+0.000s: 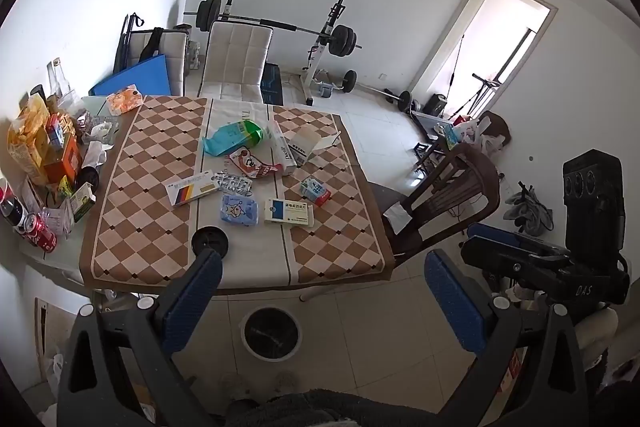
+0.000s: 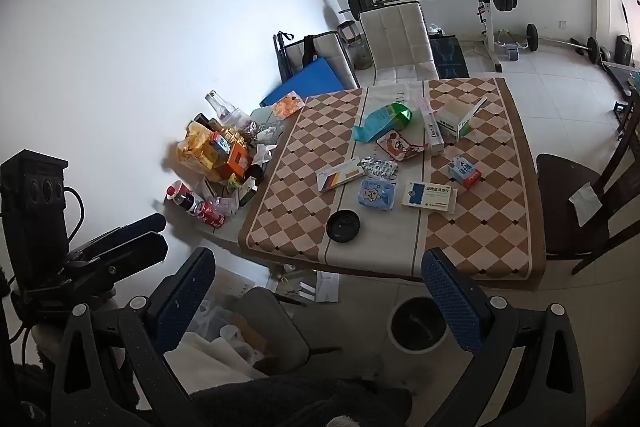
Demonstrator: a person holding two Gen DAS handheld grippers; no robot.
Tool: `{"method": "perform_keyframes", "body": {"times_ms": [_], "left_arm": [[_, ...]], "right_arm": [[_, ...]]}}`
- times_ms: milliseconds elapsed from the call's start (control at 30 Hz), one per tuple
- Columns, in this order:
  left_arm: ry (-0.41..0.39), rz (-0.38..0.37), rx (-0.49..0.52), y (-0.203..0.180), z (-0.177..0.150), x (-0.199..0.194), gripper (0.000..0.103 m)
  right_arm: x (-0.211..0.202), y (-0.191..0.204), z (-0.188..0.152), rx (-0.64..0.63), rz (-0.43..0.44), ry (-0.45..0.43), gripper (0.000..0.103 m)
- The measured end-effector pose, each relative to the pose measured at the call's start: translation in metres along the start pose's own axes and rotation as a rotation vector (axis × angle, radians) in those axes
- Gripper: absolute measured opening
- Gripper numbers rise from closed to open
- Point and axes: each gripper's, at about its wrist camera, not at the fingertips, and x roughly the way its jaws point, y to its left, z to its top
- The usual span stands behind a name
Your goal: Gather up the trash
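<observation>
1. Both grippers hang back above the near edge of the worktop (image 1: 340,259), angled down, nothing touched.
2. Left gripper (image 1: 324,291): jaws spread wide, nothing between them.
3. Right gripper (image 2: 320,287): same deal, jaws wide apart and empty.
4. The trash sits mid-worktop on the checkered cloth (image 2: 280,187): a teal bag (image 1: 232,139), a red snack wrapper (image 1: 256,167), pill blister packs (image 1: 234,183), a few medicine boxes (image 1: 289,213), a blue tissue pack (image 1: 239,209), and a black lid (image 1: 210,239) nearest the edge.
5. The bin (image 1: 272,333) is on the floor, just in front of the worktop.
</observation>
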Motion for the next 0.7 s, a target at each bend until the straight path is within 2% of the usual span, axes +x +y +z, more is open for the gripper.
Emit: {"method": "perform_keyframes", "body": {"times_ms": [700], "left_arm": [[0.005,0.007,0.008,-0.005,-0.003,-0.002,0.103]], "right_arm": [[0.001,0.006,-0.011,-0.004,0.022,0.022,0.103]]}}
